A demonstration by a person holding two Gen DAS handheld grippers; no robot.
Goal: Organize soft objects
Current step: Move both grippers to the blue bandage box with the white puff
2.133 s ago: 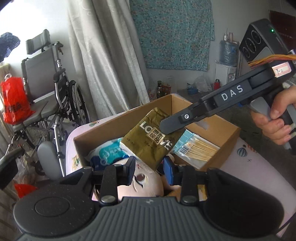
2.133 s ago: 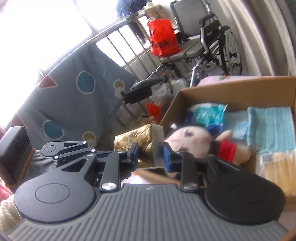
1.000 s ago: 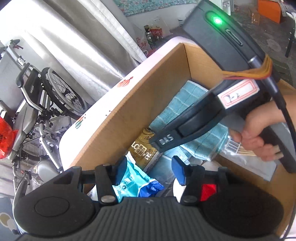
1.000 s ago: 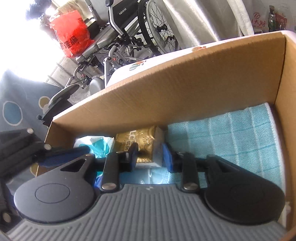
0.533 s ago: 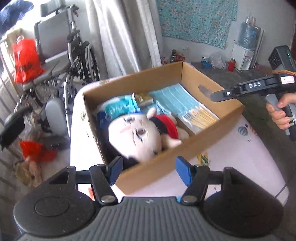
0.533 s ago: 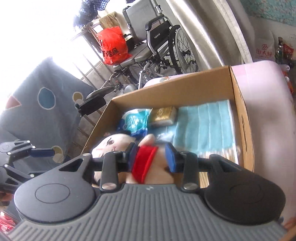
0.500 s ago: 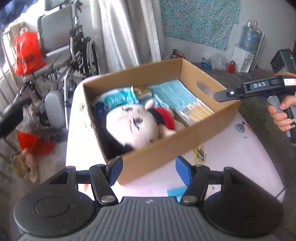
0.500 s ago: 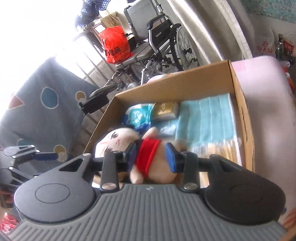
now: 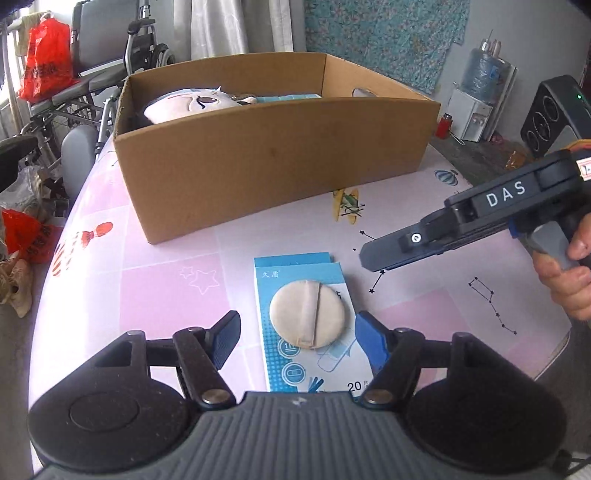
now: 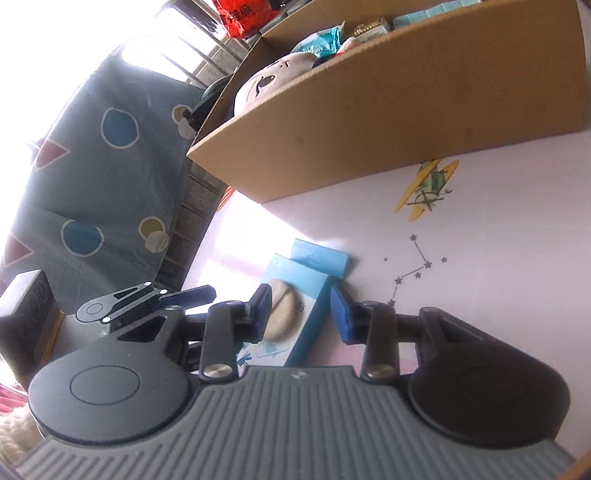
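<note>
Left wrist view: left gripper (image 9: pixel 293 334) spread, just opening, straddling but not pinching beige puff (image 9: pixel 307 314) on blue packet (image 9: pixel 301 291), pink table (image 9: pixel 155 288), right gripper (image 10: pixel 301 308) spread, empty, nearby, box (image 9: pixel 273 155) with doll (image 9: pixel 192 105) beyond.

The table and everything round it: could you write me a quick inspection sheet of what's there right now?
Surface: pink table with printed stars and a little plane.
Job's things: round beige pad lying on a blue box on the table; cardboard box behind holds a doll, a teal packet and other soft things.
Clutter: nothing seen on the table.
Grippers: left gripper open, jaws just widened, either side of the pad, not touching; right gripper open over the blue box's edge, empty.
Cables: orange wires on the right gripper.
Surroundings: wheelchair, red bag, curtain, water dispenser.
</note>
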